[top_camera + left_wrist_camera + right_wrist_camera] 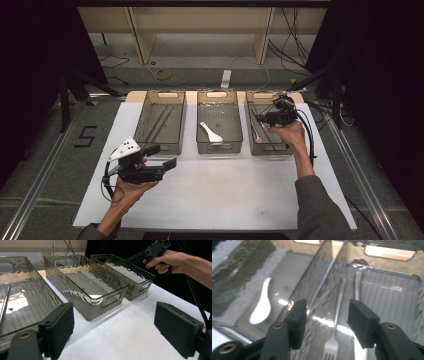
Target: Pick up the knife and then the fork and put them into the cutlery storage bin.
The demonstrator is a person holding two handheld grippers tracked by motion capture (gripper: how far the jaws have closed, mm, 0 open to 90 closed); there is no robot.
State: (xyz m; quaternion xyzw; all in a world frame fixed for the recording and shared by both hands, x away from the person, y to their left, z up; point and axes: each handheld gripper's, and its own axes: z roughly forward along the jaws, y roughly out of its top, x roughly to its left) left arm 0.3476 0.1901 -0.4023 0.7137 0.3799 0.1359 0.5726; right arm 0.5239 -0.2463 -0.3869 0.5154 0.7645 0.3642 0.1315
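Note:
Three clear grey bins stand in a row on the white table. My right gripper (261, 117) (325, 317) hovers over the right bin (270, 149) with its jaws open and nothing between them. Below it, on the bin floor, lie a metal fork (334, 340) and a second metal utensil (358, 282). A white spoon (211, 132) (260, 308) lies in the middle bin (220, 146). My left gripper (167, 156) (113, 330) is held open over the table's front left, facing the bins, with nothing in it.
The left bin (142, 117) holds thin dark sticks (160, 122). Bare white table (225, 190) stretches in front of the bins. A cable trails from the right gripper down the table's right side. Dark curtains and metal rails flank the table.

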